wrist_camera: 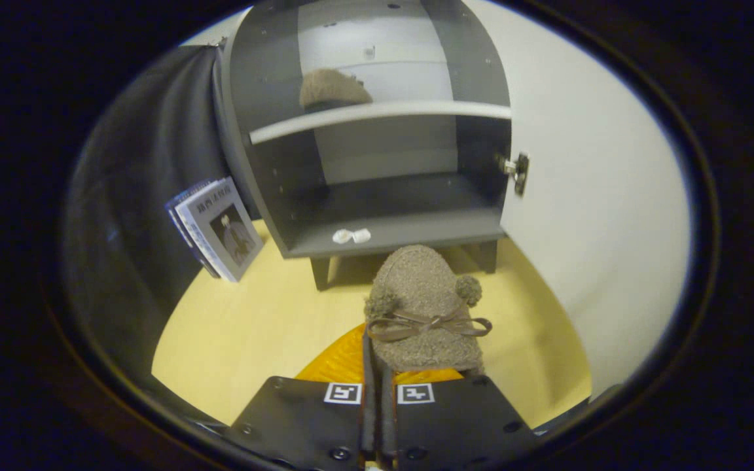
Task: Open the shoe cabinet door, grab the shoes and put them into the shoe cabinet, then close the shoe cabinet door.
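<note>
Gripper (378, 366) fingers are drawn nearly together and pinch the heel end of a fuzzy brown slipper (424, 307), which they carry above the yellow worktop (252, 327). That slipper runs lengthwise straight out from the fingers, its bow and two pompoms facing up and its toe aimed at the shoe cabinet (377, 163) just ahead. Its toe sits just short of the front lip of the bottom shelf (410, 229), so the coming move looks like a plain forward push along the slipper's own long axis, with little turning needed. A second brown slipper (332, 90) already rests on the upper shelf (377, 114). To the right, the white cabinet door (599, 216) stands swung wide open, its hinge showing. A small white scrap (351, 235) lies on the bottom shelf's edge, and a few books (216, 229) lean against the cabinet's left side.
</note>
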### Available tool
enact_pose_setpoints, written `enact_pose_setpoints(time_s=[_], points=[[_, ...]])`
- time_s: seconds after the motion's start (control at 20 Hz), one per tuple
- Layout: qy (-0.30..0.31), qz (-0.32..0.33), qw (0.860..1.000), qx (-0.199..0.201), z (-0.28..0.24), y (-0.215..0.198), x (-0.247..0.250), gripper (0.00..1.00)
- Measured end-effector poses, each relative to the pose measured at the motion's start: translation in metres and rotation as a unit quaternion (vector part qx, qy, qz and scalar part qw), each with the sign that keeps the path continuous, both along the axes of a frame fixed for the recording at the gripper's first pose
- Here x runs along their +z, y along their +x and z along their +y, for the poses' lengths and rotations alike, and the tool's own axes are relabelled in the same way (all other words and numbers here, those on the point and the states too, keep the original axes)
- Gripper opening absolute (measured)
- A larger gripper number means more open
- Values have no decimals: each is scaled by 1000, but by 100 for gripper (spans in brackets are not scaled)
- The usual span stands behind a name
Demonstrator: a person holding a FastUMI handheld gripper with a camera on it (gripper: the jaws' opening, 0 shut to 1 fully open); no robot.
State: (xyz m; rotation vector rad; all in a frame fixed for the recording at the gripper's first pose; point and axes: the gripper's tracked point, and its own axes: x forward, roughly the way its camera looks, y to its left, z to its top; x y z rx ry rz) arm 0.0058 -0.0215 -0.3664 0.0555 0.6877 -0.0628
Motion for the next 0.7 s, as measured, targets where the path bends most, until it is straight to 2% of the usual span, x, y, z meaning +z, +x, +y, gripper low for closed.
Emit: enact_pose_setpoints(time_s=[0.2,0.45,0.7], points=[[-16,-56,998,14,-4,21,74,6],[-14,-104,994,13,-5,54,140,6],[-16,-138,990,16,-3,105,175,6]])
